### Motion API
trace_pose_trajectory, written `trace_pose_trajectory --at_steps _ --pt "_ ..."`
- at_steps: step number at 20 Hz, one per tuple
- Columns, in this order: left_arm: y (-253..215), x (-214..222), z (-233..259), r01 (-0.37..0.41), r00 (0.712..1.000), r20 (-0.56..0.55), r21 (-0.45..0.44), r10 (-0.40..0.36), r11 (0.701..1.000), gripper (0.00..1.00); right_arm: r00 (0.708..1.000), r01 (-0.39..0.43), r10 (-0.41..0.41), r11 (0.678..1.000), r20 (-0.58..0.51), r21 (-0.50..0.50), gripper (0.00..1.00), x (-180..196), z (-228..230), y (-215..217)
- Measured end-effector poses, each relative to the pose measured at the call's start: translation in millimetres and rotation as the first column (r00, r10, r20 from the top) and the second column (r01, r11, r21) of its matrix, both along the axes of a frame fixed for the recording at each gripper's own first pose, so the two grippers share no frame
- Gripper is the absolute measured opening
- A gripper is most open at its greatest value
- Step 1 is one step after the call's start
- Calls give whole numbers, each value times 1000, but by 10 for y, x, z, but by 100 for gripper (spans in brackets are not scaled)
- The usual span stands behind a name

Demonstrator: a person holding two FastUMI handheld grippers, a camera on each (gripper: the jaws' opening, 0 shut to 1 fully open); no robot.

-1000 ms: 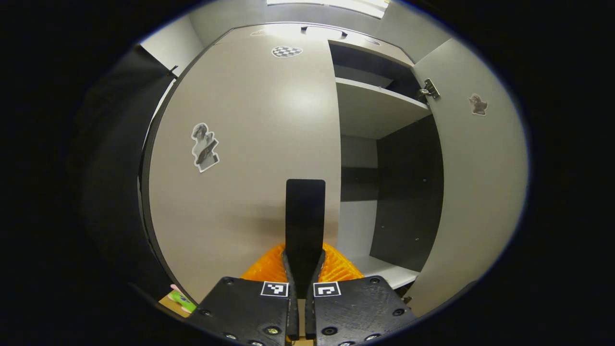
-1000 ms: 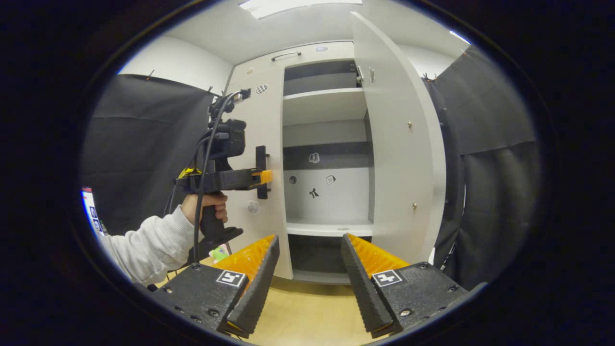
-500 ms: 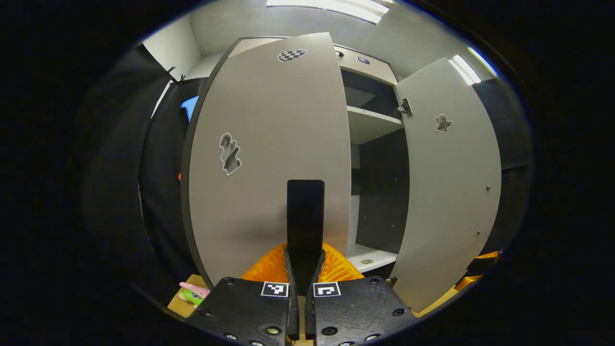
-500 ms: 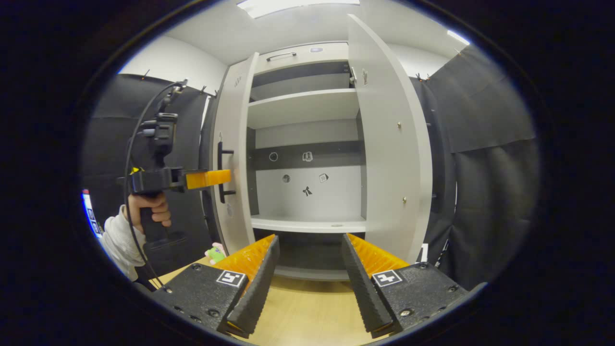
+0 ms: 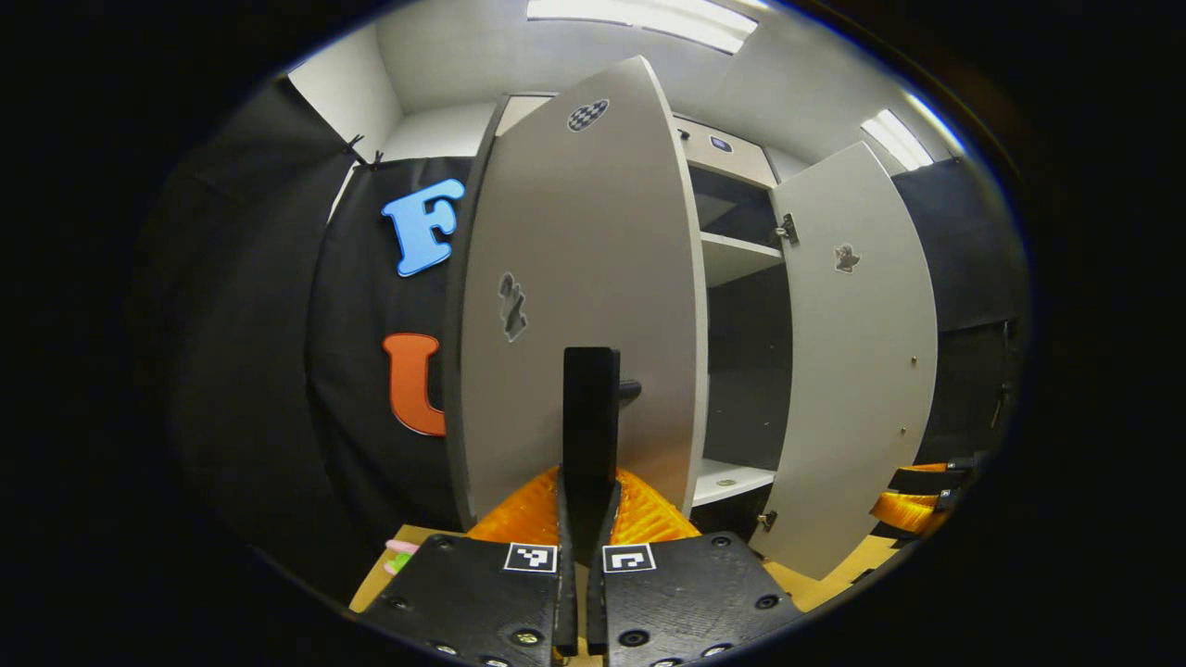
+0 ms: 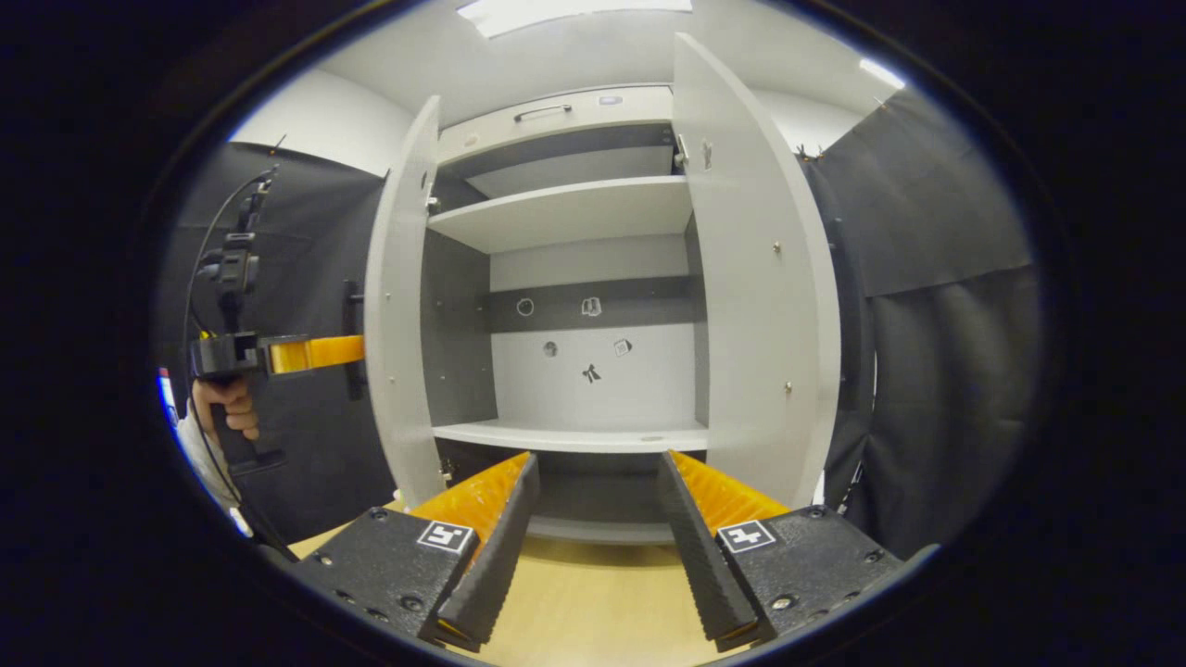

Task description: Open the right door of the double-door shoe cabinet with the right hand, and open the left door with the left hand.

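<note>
Right door (image 6: pixel 755 278) stands open, right gripper (image 6: pixel 593 542) spread and idle, while the left gripper (image 5: pixel 590 500) pinches the handle (image 5: pixel 591 408), swinging the left door (image 5: pixel 579 296) wide; release comes next.

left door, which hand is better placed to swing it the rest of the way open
Left. The left tongs are shut on the left door's handle, and the left door is already well ajar. The right tongs hang open and empty in front of the cabinet, away from both doors; the right door is open.
</note>
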State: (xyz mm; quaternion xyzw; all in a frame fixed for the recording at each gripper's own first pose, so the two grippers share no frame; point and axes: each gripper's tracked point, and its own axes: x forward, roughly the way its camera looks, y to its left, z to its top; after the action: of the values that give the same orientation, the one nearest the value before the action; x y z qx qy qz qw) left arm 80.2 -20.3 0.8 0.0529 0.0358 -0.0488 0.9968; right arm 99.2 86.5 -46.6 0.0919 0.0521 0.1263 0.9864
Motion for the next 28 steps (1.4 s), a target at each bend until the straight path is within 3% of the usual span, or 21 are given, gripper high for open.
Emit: trace_pose_trajectory --at_steps 10,12,15,16,17,21,23,26,28 --pt "988 -174 159 -193 980 52 48 190 980 2 1000 -4 3 1000 -14 -12 80 3 -81 227" --pt "1056 -157 127 -148 988 38 8 148 989 0 1000 4 -5 1000 -25 -11 80 5 -102 234" --pt "1084 -184 154 -102 994 43 17 101 995 1 999 19 -20 1000 -28 -14 82 -7 -116 224" --pt "1079 -166 139 -99 994 43 21 98 995 12 999 23 -24 1000 -31 -16 82 -11 -125 219" --pt "1081 -167 134 -95 995 41 32 94 995 2 999 27 -28 999 -33 -20 82 -18 -126 214" --pt "1093 -438 156 -134 990 48 63 131 989 2 999 43 -44 998 -30 -35 81 -69 -113 183" --pt "976 -638 172 -145 987 73 19 143 989 1 998 48 -49 998 -27 -39 82 -95 -98 160" --pt "467 -687 60 -65 995 73 -95 72 993 0 999 25 -26 999 -19 -46 81 -101 -14 206" --pt "342 -631 -42 -82 994 59 -125 90 989 0 1000 14 -14 998 -3 -59 82 -127 52 240"
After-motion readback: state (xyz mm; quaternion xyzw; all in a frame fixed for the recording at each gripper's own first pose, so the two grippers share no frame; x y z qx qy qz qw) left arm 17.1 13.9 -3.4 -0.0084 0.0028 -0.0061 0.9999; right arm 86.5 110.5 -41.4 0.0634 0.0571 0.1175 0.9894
